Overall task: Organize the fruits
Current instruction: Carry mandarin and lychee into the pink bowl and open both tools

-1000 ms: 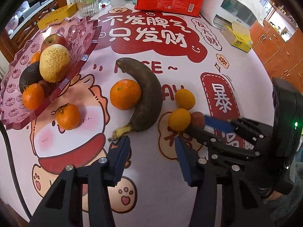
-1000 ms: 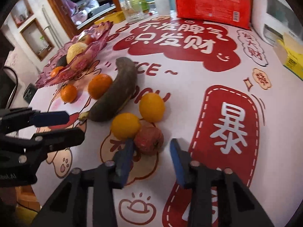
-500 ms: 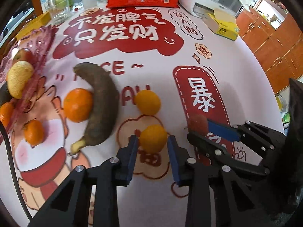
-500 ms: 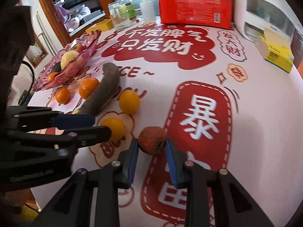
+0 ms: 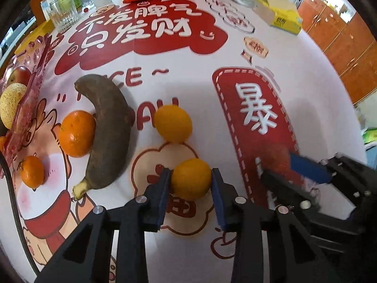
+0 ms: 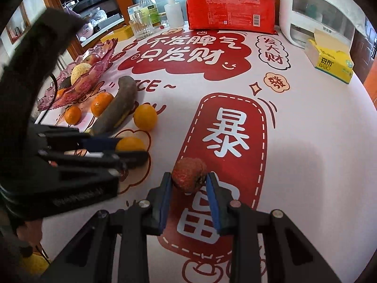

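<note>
My left gripper (image 5: 190,181) is shut on an orange (image 5: 191,178) low over the table. My right gripper (image 6: 189,181) is shut on a wrinkled red-brown fruit (image 6: 189,175); it also shows blurred in the left wrist view (image 5: 276,158). A second yellow-orange fruit (image 5: 173,123), a dark overripe banana (image 5: 109,132), a large orange (image 5: 75,133) and a small mandarin (image 5: 32,175) lie on the tablecloth. A pink fruit tray (image 6: 81,83) at the left holds a pear, an apple and other fruit.
At the table's back stand a red package (image 6: 229,6), a glass (image 6: 141,26), bottles (image 6: 148,7) and a white appliance (image 6: 313,16). A yellow tissue box (image 6: 329,60) lies at the back right. A black cable (image 5: 13,200) runs along the left edge.
Both grippers have closed fully on their fruits. The right gripper has carried the red-brown fruit to the right, away from the oranges. The left gripper has moved closer around the orange.
</note>
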Demonstrator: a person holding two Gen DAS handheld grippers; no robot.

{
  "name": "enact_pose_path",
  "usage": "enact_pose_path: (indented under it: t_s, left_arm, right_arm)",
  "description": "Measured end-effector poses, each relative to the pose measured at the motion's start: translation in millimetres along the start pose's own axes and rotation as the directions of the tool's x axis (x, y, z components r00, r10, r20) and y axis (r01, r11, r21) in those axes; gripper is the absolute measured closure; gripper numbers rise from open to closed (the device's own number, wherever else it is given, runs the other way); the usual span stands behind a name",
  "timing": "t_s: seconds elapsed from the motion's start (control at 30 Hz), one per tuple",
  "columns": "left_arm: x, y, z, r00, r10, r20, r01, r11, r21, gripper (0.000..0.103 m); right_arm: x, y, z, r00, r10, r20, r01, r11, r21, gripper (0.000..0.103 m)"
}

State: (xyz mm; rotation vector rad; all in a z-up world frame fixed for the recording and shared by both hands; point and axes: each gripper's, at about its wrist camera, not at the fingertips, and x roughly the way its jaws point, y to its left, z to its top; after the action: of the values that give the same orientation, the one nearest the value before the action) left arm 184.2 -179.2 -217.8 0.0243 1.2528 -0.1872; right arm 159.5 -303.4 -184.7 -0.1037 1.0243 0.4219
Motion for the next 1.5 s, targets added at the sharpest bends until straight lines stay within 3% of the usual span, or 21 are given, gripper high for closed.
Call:
enact_pose_path:
  t_s: [0.27, 0.67, 0.9, 1.2, 1.37, 1.5]
  left_arm:
    - [-8, 4, -8, 1.000, 0.011, 0.008, -0.011, 1.000, -0.015, 0.074]
    - [-84, 34, -24, 0.995, 0.079, 0.062, -0.080, 0.996, 0.024, 0.074]
    - [-139, 92, -30, 0.987, 0.107, 0.123, -0.112, 0.993, 0.031, 0.074]
    - [-225, 185, -20, 0.942, 0.174, 0.289, -0.190, 0.981, 0.029, 0.074]
    - [-246, 229, -16, 0.927, 0.186, 0.326, -0.199, 0.980, 0.006, 0.074]
    - [-246, 260, -11, 0.927, 0.188, 0.325, -0.191, 0.981, -0.022, 0.074]
  right_arm:
    - [-13, 5, -1, 1.000, -0.018, 0.023, 0.018, 1.000, -0.010, 0.074]
    - [-46, 56, 16, 0.994, -0.079, 0.080, 0.084, 0.995, -0.061, 0.074]
    - [-72, 117, 43, 0.981, -0.128, 0.146, 0.139, 0.988, -0.069, 0.074]
    - [-101, 208, 97, 0.948, -0.200, 0.249, 0.220, 0.974, -0.054, 0.074]
    - [-105, 253, 121, 0.932, -0.218, 0.289, 0.243, 0.969, -0.054, 0.074]
    - [-98, 278, 137, 0.928, -0.232, 0.291, 0.258, 0.965, -0.051, 0.074]
